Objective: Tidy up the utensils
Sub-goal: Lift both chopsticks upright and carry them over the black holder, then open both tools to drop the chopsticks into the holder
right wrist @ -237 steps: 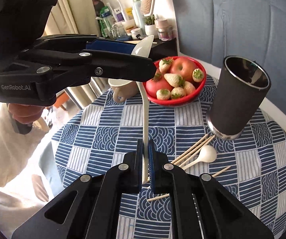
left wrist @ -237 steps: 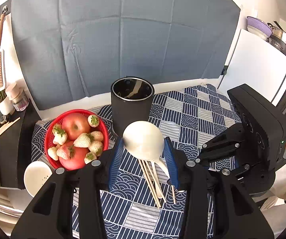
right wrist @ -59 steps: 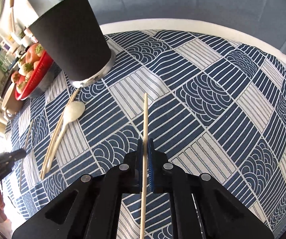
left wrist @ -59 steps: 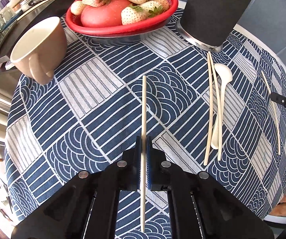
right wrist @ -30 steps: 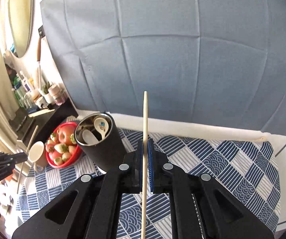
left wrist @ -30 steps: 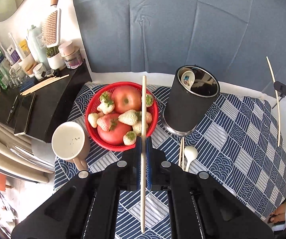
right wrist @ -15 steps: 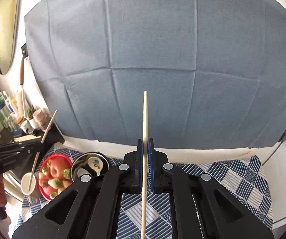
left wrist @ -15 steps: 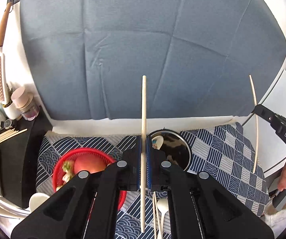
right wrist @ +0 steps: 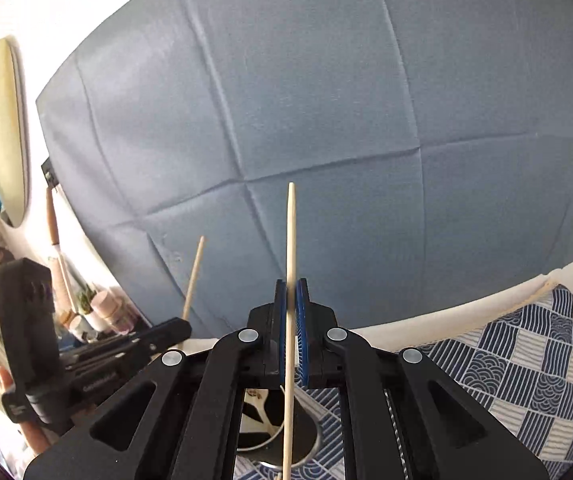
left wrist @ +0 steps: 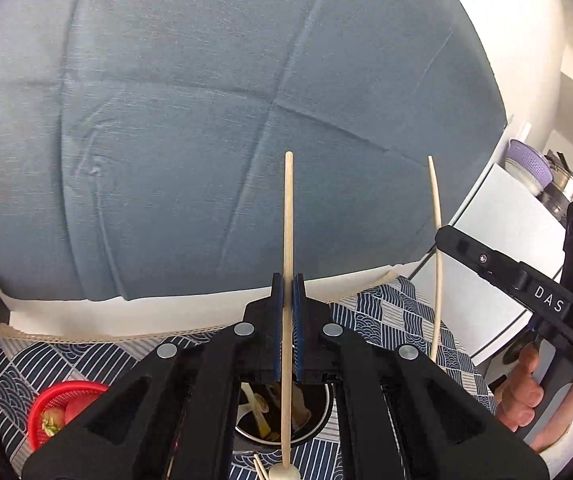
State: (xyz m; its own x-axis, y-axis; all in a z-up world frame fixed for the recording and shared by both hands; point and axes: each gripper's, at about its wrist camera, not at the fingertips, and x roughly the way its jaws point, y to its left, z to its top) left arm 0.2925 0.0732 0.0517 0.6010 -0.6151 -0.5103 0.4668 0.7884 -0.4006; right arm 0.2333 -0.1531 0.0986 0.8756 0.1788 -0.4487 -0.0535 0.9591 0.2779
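My left gripper [left wrist: 287, 280] is shut on a pale chopstick [left wrist: 288, 216] held upright over the black utensil cup [left wrist: 318, 420], whose mouth shows spoons inside. My right gripper [right wrist: 292, 285] is shut on a second chopstick [right wrist: 291, 232], also upright above the same cup [right wrist: 306, 436]. The right gripper and its chopstick [left wrist: 435, 220] show at the right of the left wrist view. The left gripper and its chopstick [right wrist: 193, 276] show at the left of the right wrist view. Loose chopsticks and a white spoon [left wrist: 284, 473] lie on the cloth below.
A blue patterned tablecloth [right wrist: 534, 360] covers the table. A red basket of fruit [left wrist: 62, 408] stands left of the cup. A grey-blue backdrop [left wrist: 206, 120] hangs behind. A shelf with bottles [right wrist: 102, 316] is at the left, a white cabinet [left wrist: 502, 248] at the right.
Both grippers have tilted further upright and come closer over the cup, each still holding its chopstick. The cup has slid low in both views.
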